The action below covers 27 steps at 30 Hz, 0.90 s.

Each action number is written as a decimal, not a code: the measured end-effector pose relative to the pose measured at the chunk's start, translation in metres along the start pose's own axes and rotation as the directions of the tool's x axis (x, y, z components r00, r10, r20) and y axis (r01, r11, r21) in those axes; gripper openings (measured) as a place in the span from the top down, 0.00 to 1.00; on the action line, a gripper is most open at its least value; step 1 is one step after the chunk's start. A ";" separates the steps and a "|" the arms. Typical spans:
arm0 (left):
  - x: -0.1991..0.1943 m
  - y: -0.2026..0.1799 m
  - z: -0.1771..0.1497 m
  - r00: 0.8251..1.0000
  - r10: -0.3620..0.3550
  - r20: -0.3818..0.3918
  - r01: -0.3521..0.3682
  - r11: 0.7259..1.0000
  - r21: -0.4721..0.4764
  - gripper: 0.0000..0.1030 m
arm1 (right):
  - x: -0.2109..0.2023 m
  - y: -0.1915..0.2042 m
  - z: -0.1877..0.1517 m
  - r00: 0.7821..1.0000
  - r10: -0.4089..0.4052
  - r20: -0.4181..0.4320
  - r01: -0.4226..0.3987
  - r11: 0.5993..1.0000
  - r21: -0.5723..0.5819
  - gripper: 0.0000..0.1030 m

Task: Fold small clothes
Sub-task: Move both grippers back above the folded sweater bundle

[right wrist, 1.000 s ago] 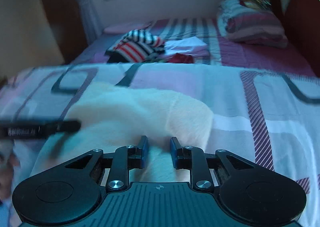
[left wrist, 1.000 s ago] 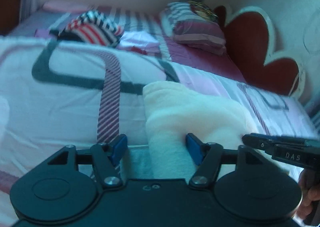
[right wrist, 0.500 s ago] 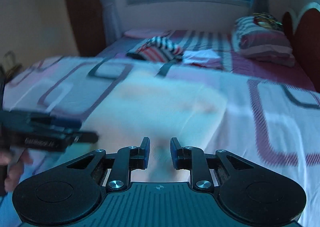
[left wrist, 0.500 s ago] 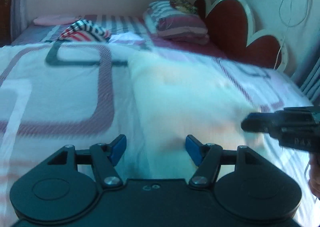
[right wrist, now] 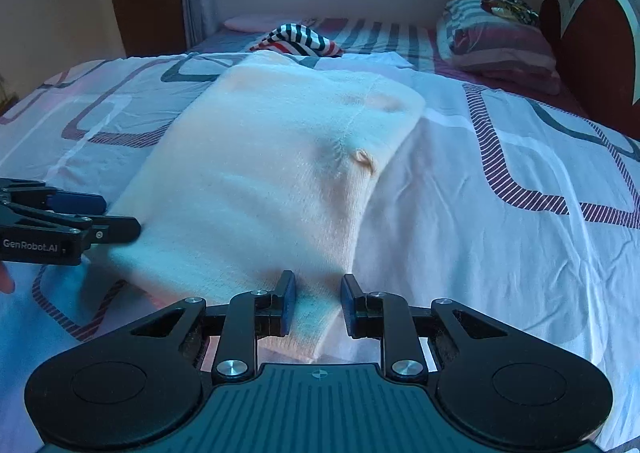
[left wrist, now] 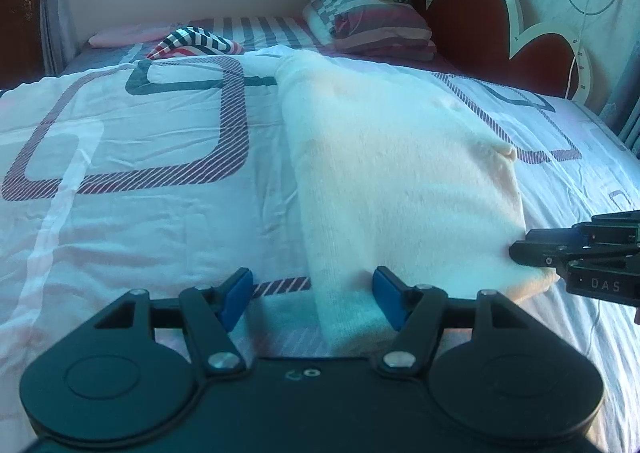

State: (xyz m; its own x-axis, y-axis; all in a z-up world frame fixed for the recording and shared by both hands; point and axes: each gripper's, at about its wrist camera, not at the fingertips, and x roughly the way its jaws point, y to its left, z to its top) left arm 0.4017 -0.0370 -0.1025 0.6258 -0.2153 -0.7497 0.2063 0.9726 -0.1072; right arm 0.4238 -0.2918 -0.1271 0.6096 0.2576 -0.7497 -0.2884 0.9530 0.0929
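A cream knitted garment (left wrist: 400, 173) lies flat on the patterned bedsheet (left wrist: 140, 213), its near edge toward me. My left gripper (left wrist: 313, 299) stands open over the garment's near left corner. The right blue pad touches the cloth, and bare sheet shows beside the left pad. My right gripper (right wrist: 318, 303) is shut on the garment (right wrist: 260, 181) at its near right corner, with cloth bunched between the narrow jaws. Each gripper shows in the other's view: the right gripper (left wrist: 520, 253) at the cloth's right edge, the left gripper (right wrist: 120, 219) at its left edge.
A striped garment (left wrist: 196, 41) and a pink cloth (left wrist: 120, 38) lie at the far end of the bed. Folded striped bedding (left wrist: 372, 27) sits by the red heart-shaped headboard (left wrist: 500, 25). A window and curtain are behind. Part of a hand (right wrist: 6, 277) shows at the left edge.
Both grippers have drawn back toward the near side of the bed with the cream garment. The cloth was a humped lump and now lies stretched out flat.
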 end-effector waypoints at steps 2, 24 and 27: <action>0.001 0.001 -0.001 1.000 0.001 0.001 -0.001 1.000 -0.006 0.35 | 0.001 -0.001 -0.001 1.000 0.000 0.004 0.000 1.000 0.017 0.75; -0.008 0.024 0.014 0.998 -0.035 0.052 0.039 0.996 -0.080 0.30 | -0.027 -0.020 0.017 0.994 0.002 0.112 -0.020 0.987 0.159 0.74; 0.001 0.030 0.029 0.997 -0.049 0.056 0.055 0.991 -0.124 0.30 | -0.023 -0.052 0.027 0.985 0.051 0.166 -0.105 0.936 0.335 0.73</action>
State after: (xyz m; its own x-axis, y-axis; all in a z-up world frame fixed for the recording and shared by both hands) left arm 0.4306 -0.0108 -0.0877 0.6563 -0.2671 -0.7056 0.1456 0.9625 -0.2289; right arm 0.4444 -0.3432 -0.0969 0.7080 0.3292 -0.6248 -0.0868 0.9186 0.3856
